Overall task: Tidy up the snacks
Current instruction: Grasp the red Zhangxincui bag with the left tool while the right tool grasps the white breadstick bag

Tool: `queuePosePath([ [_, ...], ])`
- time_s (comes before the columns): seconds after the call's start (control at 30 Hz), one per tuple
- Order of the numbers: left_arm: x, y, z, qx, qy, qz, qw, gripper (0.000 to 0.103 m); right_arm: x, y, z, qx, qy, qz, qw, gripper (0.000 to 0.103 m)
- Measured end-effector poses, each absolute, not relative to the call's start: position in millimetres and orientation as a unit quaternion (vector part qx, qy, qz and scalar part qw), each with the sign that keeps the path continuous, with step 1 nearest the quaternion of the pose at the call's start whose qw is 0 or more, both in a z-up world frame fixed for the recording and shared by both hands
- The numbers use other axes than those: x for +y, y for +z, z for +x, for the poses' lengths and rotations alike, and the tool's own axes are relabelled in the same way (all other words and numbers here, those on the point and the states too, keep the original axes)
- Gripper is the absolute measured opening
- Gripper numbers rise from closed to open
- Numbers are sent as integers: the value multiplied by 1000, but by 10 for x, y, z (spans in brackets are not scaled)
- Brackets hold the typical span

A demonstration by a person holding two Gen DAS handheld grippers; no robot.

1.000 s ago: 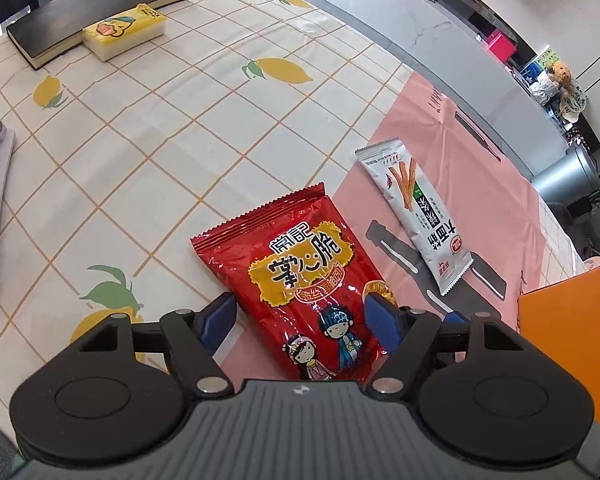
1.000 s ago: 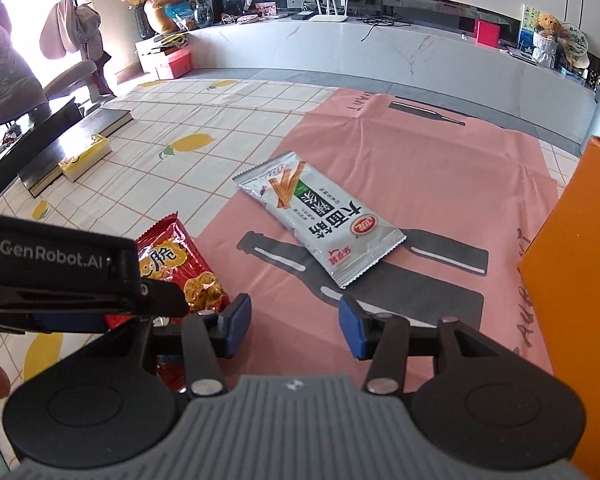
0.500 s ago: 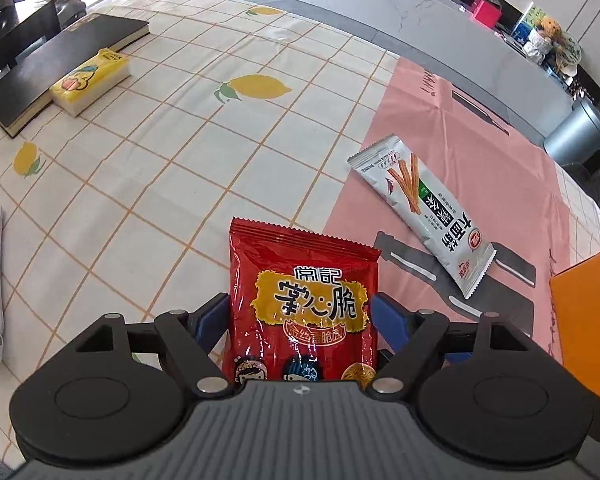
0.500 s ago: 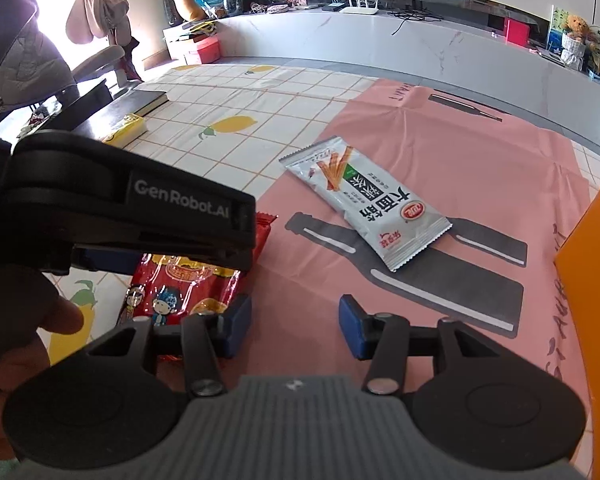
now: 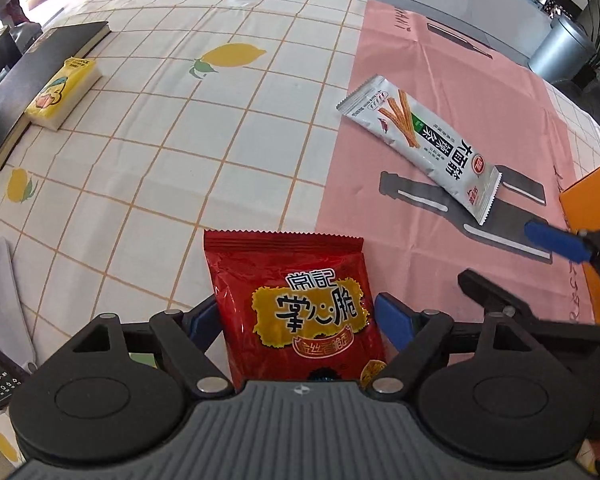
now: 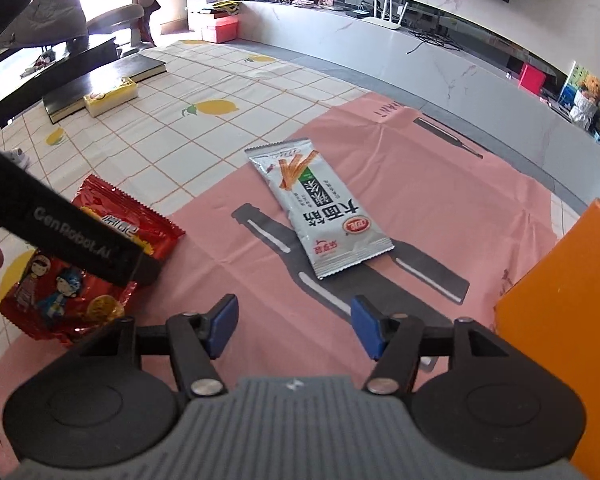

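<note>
Red crisp packet (image 5: 300, 312) between wide-open left gripper (image 5: 296, 320) pads, unpinched: light, crinkly, slick foil, crushable contents, so grip side edges gently; right gripper (image 6: 292, 330) open, empty.

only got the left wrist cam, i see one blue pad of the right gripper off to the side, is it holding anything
Observer: No. The right gripper has just been opening its jaws, and nothing is between them, only bare pink mat.
Operator: where's the white packet from it
Observer: The white packet lies flat on the mat straight ahead of its fingertips, apart from them.
Operator: can't see the bottom of the red bag
Observer: The red bag shows two cartoon figures on its lower half and rests on the table, partly on the pink mat.
</note>
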State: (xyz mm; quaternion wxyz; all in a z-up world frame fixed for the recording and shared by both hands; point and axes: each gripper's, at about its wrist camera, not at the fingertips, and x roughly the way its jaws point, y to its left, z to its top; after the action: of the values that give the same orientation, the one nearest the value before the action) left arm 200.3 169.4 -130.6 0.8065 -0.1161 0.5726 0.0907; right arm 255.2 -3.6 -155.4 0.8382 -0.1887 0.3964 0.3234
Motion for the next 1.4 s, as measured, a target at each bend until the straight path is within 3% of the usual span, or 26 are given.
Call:
queuePosePath([
  [0.17, 1718, -1298, 1977, 579, 80, -117, 803, 95, 95, -1541, 2872, 384, 345, -214, 829, 77],
  [0.3, 1742, -1287, 1920, 576, 71, -124, 805, 85, 254, -1576, 3145, 382, 369, -228, 816, 89],
  [0.43, 1749, -1280, 1890, 567, 63, -128, 812, 81, 393, -1663, 3382, 396, 375, -225, 808, 89],
  [0.63, 1744, -1282, 1891, 554, 48, -127, 822, 79, 418, -1733, 3547, 427, 380, -181, 800, 80],
  [0.7, 1728, -1284, 1907, 548, 43, -125, 826, 79, 389, -1718, 3512, 424, 373, -178, 806, 67],
  [0.8, 1704, -1289, 1928, 541, 41, -122, 831, 78, 317, -1691, 3384, 431, 350, -171, 814, 61],
  [1.13, 1332, -1290, 1936, 529, -9, -83, 845, 81, -340, -1639, 2383, 471, 184, -88, 858, 59],
  [1.23, 1152, -1285, 1898, 523, -21, -61, 850, 88, -460, -1622, 2078, 479, 139, -80, 863, 59],
  [1.4, 925, -1278, 1816, 514, -10, -6, 858, 92, -553, -1619, 1791, 481, 122, -66, 866, 63],
])
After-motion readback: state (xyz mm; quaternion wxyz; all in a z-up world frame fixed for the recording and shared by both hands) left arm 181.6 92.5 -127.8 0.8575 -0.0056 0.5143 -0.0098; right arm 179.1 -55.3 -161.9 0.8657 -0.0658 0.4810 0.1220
